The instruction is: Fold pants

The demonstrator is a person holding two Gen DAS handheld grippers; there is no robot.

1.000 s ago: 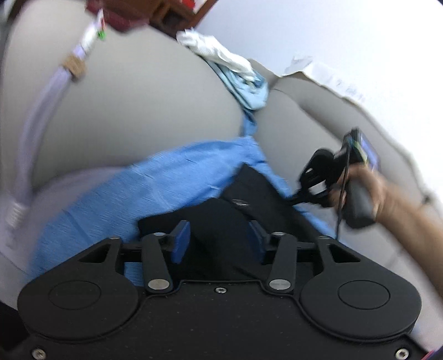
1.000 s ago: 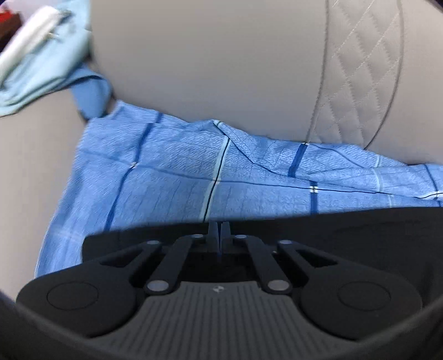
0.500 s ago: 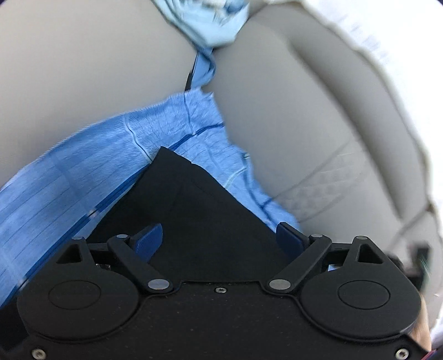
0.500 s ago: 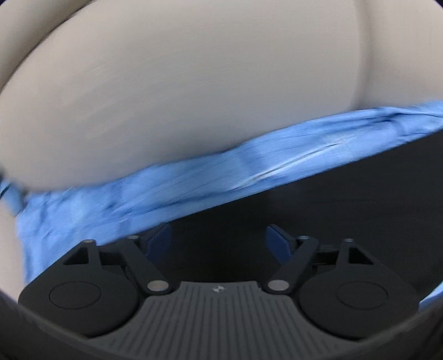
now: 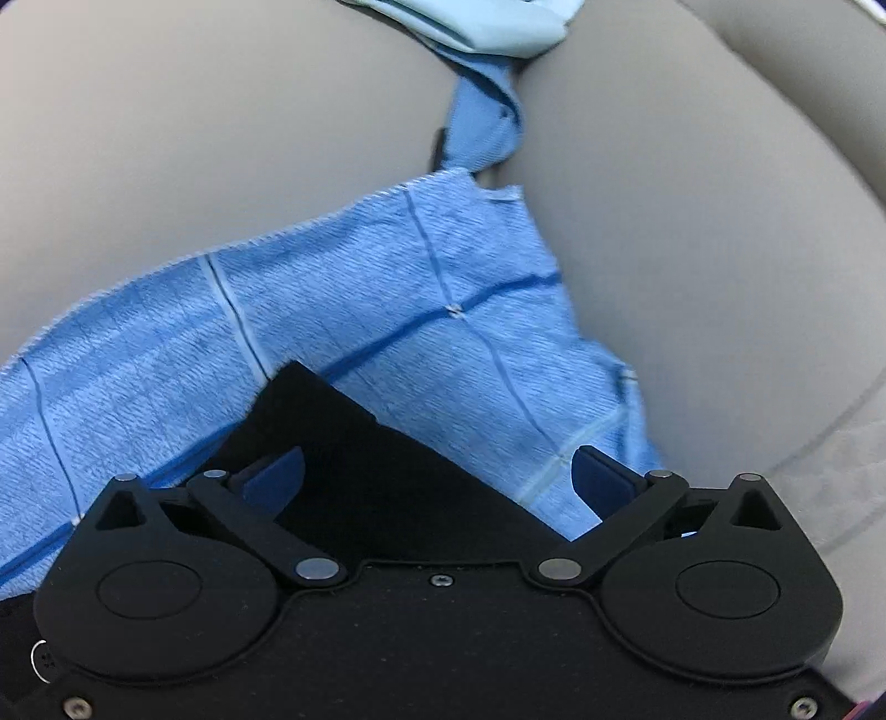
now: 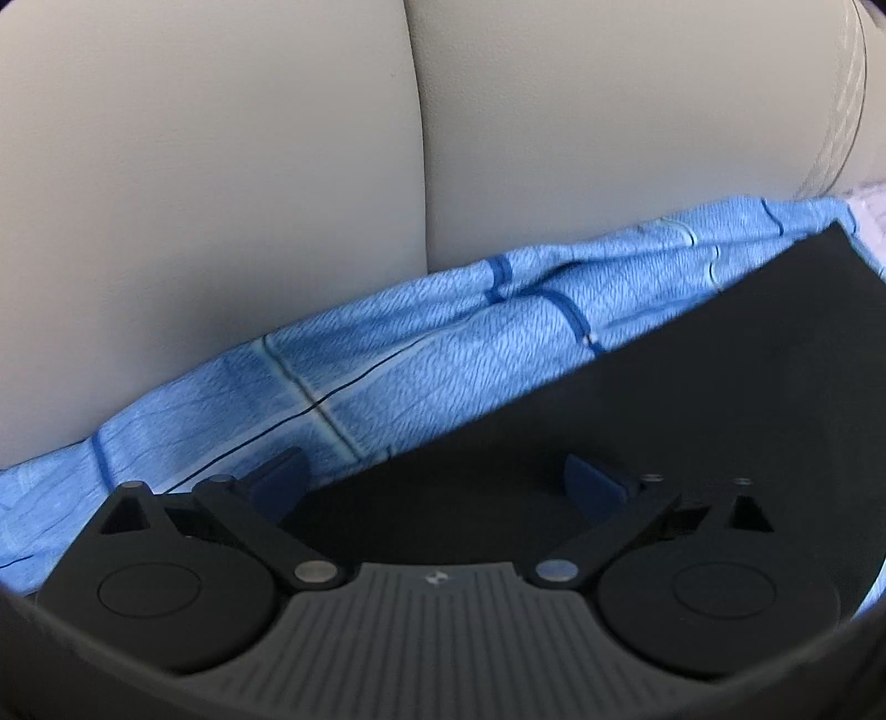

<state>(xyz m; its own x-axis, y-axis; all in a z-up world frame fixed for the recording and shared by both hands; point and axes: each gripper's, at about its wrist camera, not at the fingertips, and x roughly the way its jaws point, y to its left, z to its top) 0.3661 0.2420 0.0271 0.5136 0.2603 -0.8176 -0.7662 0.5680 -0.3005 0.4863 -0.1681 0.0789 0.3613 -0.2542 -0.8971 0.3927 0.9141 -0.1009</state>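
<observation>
The black pants [image 5: 360, 459] lie folded flat on a blue checked cloth [image 5: 387, 310] spread over a beige sofa seat. In the left wrist view one squared corner of the pants points away from me. My left gripper [image 5: 437, 479] is open just above that corner, holding nothing. In the right wrist view the pants [image 6: 664, 399] fill the lower right, with a straight edge running up to a far corner. My right gripper [image 6: 437, 479] is open over the pants, holding nothing.
The beige sofa backrest [image 6: 277, 138] rises right behind the blue cloth [image 6: 443, 343]. A light blue garment [image 5: 487, 27] is bunched at the top of the backrest [image 5: 692, 194], with a strip of it hanging into the cushion seam.
Both grippers have opened: the right was shut on the pants' edge and let go. Both have swung to look at the backrest, and the pants now lie flat.
</observation>
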